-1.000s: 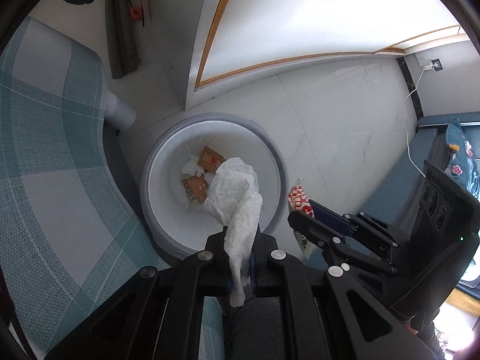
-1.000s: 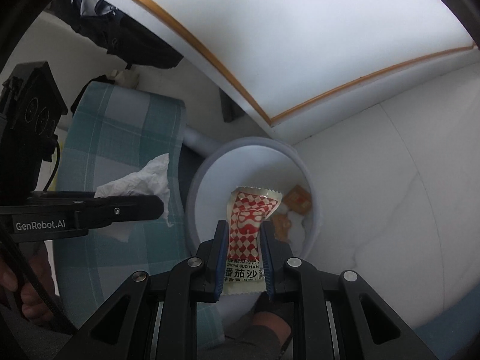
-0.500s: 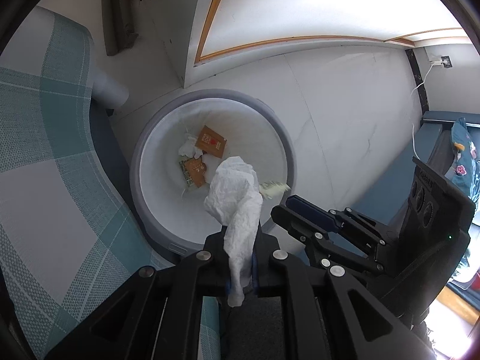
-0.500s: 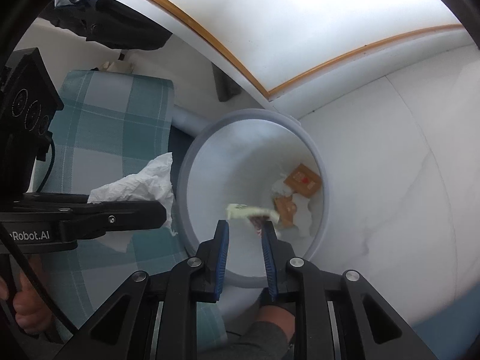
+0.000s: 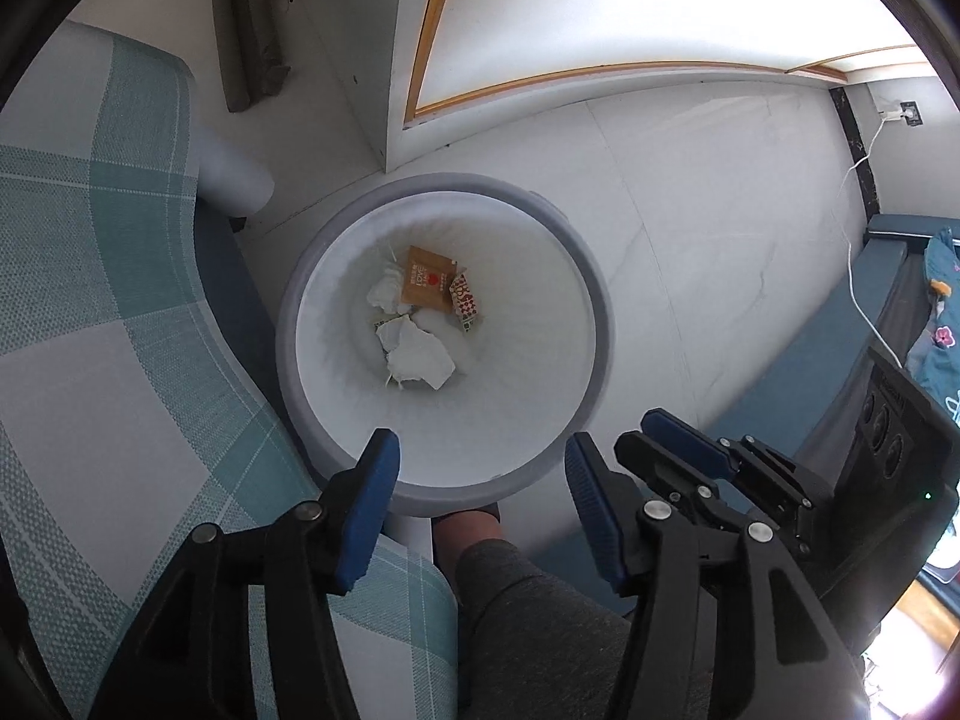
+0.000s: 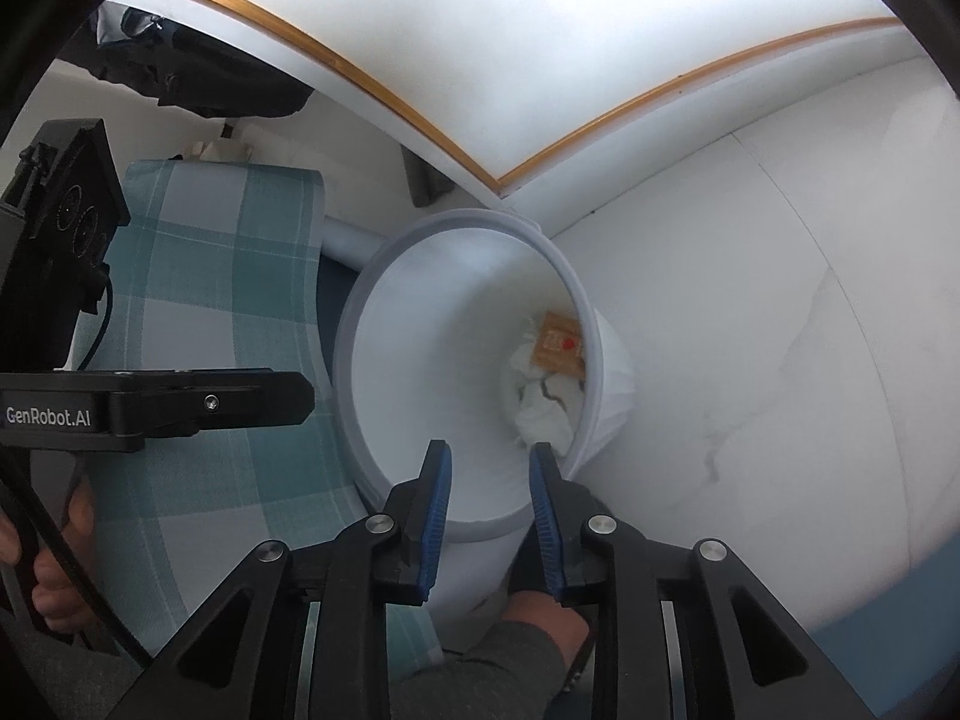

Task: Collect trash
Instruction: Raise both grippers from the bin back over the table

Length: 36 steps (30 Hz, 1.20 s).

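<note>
White floor (image 5: 690,192), checked cushion (image 5: 108,312) beside bin (image 5: 591,312) (tissue (image 5: 420,354) inside)

Left wrist view looks steeply down from close above the white bin (image 5: 591,312), almost straight into its mouth. Right wrist view faces the same bin (image 6: 360,324) obliquely from its near side, equally close. Both share its interior.

We saw a smooth, matt plastic bin (image 5: 591,324) with crumpled white paper tissue (image 5: 420,357) inside, a glossy brown packet (image 5: 427,278), woven checked cloth (image 5: 102,312), polished marble-look floor (image 5: 720,240), and ribbed blue rubbery pads (image 6: 435,510) on matt black tools.
</note>
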Tool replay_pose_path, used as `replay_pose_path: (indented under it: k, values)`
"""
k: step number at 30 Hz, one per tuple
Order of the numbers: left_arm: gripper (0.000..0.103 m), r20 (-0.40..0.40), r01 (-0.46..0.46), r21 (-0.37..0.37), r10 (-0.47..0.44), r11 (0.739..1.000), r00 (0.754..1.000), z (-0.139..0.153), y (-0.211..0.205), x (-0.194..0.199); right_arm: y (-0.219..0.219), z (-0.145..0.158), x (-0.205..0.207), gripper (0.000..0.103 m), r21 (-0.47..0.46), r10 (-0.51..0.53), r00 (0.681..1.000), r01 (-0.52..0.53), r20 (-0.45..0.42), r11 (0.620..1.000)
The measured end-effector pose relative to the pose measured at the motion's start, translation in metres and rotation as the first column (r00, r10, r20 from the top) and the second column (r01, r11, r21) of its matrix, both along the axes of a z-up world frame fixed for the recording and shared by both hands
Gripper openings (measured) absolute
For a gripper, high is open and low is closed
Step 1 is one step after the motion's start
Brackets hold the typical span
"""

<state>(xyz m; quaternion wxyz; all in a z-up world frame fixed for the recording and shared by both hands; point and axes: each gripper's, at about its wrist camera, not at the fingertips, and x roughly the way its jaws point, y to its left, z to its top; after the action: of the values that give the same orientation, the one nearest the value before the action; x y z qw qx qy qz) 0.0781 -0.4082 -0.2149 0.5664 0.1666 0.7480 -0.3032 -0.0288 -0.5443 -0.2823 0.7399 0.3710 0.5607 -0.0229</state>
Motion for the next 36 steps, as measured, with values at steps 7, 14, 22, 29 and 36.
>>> replay_pose_path:
  k: [7,14,22,29,36]
  values:
    - [0.053,0.139,0.028,-0.010,-0.026,1.000,0.990,0.028,0.001,-0.003,-0.012,0.018,-0.009,0.035,-0.027,-0.052,0.998,0.053,0.026,0.998]
    - [0.057,0.322,0.035,-0.062,-0.013,0.997,0.947,0.076,0.011,-0.006,-0.021,0.052,-0.021,0.045,-0.082,-0.100,0.991,0.107,0.084,0.991]
    - [0.068,0.497,0.045,-0.140,0.031,0.989,0.867,0.138,0.032,-0.018,-0.027,0.114,-0.038,0.053,-0.178,-0.125,0.974,0.160,0.191,0.971]
    - [0.072,0.578,0.018,-0.231,0.123,0.973,0.807,0.182,0.059,-0.025,-0.018,0.175,-0.050,0.062,-0.257,-0.124,0.948,0.203,0.294,0.945]
    - [0.080,0.635,-0.023,-0.324,0.236,0.946,0.735,0.227,0.103,-0.029,0.004,0.245,-0.057,0.069,-0.375,-0.063,0.911,0.230,0.408,0.898]
